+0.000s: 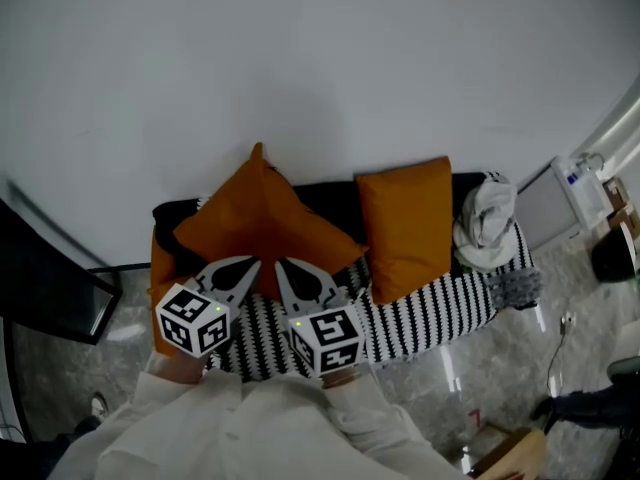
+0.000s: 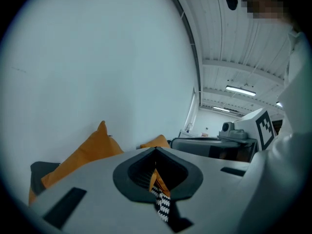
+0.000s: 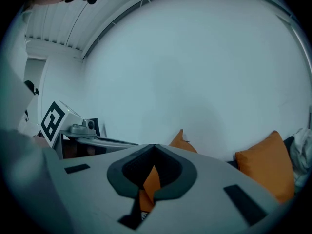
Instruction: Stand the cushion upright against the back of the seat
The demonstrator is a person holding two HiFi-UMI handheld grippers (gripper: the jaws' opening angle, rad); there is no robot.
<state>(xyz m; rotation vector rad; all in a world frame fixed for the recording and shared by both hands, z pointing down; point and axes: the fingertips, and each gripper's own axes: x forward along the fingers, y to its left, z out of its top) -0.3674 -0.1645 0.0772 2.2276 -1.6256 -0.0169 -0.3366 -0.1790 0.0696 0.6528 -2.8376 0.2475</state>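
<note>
Though their bodies hide its lower edge, left tool point(image 1: 246, 266) and right tool point(image 1: 289, 268) clamp the cushion point(image 1: 255, 213)

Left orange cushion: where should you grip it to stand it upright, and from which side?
Grip the left cushion by its near lower edge, from the front of the sofa: it leans corner-up, so that thin edge faces you. The left gripper and right gripper pinch there.

From above its front edge we look steeply down on the sofa point(image 1: 430, 316). Our two gripper views sit low and close before it, facing the wall point(image 1: 300, 58) behind it — all three share the orange cushion point(image 1: 255, 218).
</note>
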